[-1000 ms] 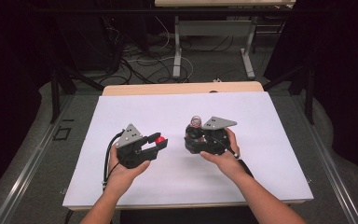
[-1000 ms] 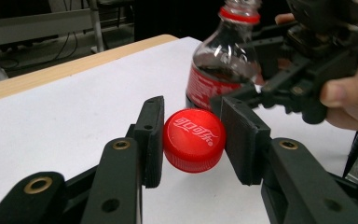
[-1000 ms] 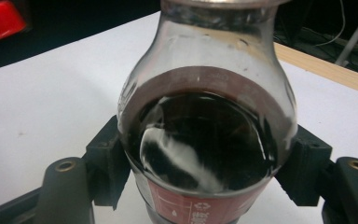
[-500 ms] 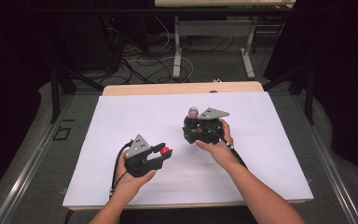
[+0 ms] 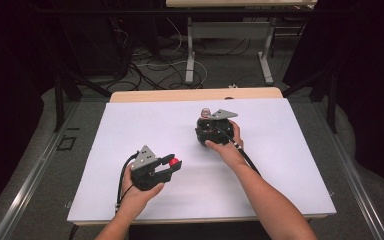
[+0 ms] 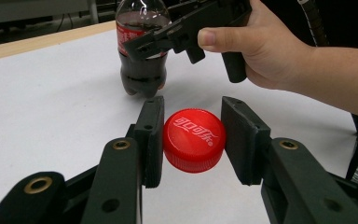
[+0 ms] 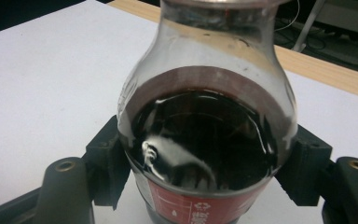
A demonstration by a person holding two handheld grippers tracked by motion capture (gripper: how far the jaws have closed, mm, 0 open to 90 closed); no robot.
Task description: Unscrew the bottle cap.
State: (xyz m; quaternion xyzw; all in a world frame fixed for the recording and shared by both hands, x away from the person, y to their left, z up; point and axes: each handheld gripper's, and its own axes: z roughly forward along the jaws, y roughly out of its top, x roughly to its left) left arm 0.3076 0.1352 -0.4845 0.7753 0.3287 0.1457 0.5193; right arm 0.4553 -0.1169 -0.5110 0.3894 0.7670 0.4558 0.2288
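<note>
A red bottle cap [image 6: 194,139] with white lettering sits sideways between my left gripper's [image 6: 192,140] pads, which are shut on it just above the white table. In the high view this gripper [image 5: 166,167] is at the front left, with the cap [image 5: 174,162] at its tip. My right gripper [image 7: 207,163] is shut on the body of a clear cola bottle [image 7: 205,135] holding dark liquid and wearing a red label. In the high view the right gripper [image 5: 211,131] holds the upright bottle [image 5: 206,113] near the table's middle. In the left gripper view the bottle [image 6: 142,70] has its base at the tabletop.
The white tabletop [image 5: 290,165] lies bare around both hands, with a wooden strip [image 5: 180,95] along its far edge. Beyond it are table legs and cables on the floor [image 5: 160,65]. A cable [image 5: 122,180] trails from the left gripper.
The left gripper with the cap has dropped toward the table's front edge. The right gripper has carried the bottle away from me, toward the far side.
</note>
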